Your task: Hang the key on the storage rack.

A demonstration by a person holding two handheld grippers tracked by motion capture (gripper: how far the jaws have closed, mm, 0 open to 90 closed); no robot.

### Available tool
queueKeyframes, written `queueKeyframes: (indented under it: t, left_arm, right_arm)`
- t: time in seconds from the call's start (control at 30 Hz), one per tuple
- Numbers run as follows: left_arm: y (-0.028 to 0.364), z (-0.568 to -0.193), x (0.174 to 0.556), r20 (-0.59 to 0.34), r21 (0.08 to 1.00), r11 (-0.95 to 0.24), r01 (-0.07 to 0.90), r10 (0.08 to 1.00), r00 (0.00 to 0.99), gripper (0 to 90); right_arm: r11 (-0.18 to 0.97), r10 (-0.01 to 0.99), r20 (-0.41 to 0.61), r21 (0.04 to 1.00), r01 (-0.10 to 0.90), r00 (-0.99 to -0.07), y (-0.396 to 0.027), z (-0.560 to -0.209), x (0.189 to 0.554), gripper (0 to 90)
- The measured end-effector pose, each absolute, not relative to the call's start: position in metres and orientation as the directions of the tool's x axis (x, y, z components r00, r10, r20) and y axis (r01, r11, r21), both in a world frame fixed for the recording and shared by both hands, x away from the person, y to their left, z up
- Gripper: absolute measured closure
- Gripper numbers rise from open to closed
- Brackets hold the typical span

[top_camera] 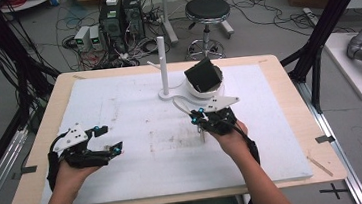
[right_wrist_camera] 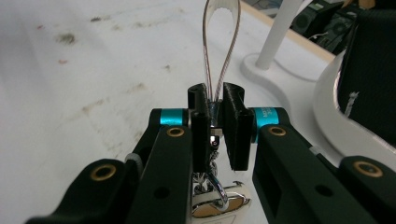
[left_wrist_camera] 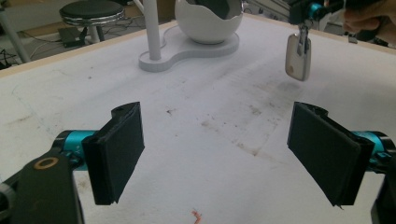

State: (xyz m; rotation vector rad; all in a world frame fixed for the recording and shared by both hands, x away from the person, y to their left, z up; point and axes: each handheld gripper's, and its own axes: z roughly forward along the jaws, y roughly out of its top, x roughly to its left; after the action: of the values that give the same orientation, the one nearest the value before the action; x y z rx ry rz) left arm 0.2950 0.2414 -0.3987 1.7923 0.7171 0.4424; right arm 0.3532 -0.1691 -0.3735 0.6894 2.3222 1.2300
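The right gripper (top_camera: 201,117), just right of centre in the high view, has its black jaws pinched together on a keyring with a thin clear loop (right_wrist_camera: 222,42) and a pale silver-grey key fob (left_wrist_camera: 298,57); in the right gripper view the loop stands up out of the closed pads while the chain and fob hang below them. In the left gripper view the fob dangles clear of the white foam mat (top_camera: 135,116) at upper right, so the step in hand looks like carrying the keyring after the pick. The likely goal is the white stand with an upright post and a side peg (top_camera: 162,63), above centre in the high view; the next move would call for bringing the loop level with the peg and threading it on before letting go. That hand is held palm-down, jaws pointing away from the person. The left gripper (top_camera: 106,139) rests at lower left, jaws wide apart and empty.
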Motion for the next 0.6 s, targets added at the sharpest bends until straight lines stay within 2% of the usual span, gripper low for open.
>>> queueKeyframes:
  t: [0.6]
  left_arm:
    - [0.238,-0.399,0.295,-0.035,0.939,-0.231,0.254,0.671,0.741,18.5]
  right_arm:
    - [0.429,0.683,-0.189,0.886,0.177,-0.705,-0.148,-0.315,0.399,82.9]
